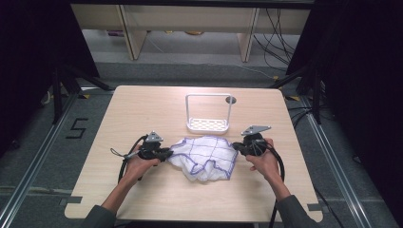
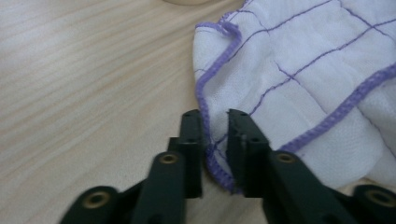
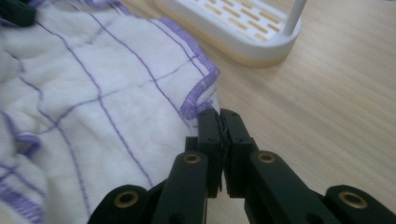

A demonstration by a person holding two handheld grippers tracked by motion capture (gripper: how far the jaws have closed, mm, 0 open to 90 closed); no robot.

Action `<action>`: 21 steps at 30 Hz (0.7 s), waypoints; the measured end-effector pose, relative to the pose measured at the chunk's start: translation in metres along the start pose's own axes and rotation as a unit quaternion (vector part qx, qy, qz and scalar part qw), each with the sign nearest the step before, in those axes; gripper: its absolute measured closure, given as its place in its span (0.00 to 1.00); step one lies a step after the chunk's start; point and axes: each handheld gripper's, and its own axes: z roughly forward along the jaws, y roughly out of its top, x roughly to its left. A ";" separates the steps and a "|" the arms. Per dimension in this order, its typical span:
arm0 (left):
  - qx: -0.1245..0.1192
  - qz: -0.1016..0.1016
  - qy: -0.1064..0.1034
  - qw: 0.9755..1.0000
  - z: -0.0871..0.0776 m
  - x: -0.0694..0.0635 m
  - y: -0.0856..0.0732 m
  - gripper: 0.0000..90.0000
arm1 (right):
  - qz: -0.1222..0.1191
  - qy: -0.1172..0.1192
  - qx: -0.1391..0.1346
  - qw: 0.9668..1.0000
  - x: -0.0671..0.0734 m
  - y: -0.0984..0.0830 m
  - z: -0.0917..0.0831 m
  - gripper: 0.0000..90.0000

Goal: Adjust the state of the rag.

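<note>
Black jaws of the right gripper (image 3: 219, 116) are pressed together on the purple-stitched hem of the cloth (image 1: 206, 154), which lies crumpled mid-table between both hands. It looks thin, soft and light, so it should drape and sag rather than hold shape; its hemmed corners are the surest holds. At the opposite edge, the left gripper (image 2: 215, 119) stands slightly parted with the hem between its jaws, seemingly not yet clamped. Just behind the cloth stands a white rack (image 1: 208, 114) on the wooden table (image 1: 142, 104).
</note>
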 end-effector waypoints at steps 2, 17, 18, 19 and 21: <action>-0.007 -0.014 0.022 1.000 -0.012 0.001 0.002 0.52 | -0.003 -0.006 0.007 1.000 0.001 0.002 0.003 0.83; -0.067 -0.007 -0.073 0.995 -0.047 -0.079 0.020 0.35 | 0.002 0.069 -0.047 0.997 0.055 -0.003 -0.056 0.52; -0.065 -0.002 -0.072 0.995 -0.044 -0.084 0.020 0.33 | -0.005 0.060 -0.045 0.997 0.054 -0.004 -0.057 0.51; -0.067 -0.004 -0.071 0.995 -0.041 -0.088 0.020 0.33 | -0.004 0.055 -0.046 0.997 0.052 -0.005 -0.057 0.51; -0.067 -0.012 -0.072 0.995 -0.038 -0.093 0.019 0.33 | 0.008 0.047 -0.049 0.998 0.049 -0.008 -0.060 0.51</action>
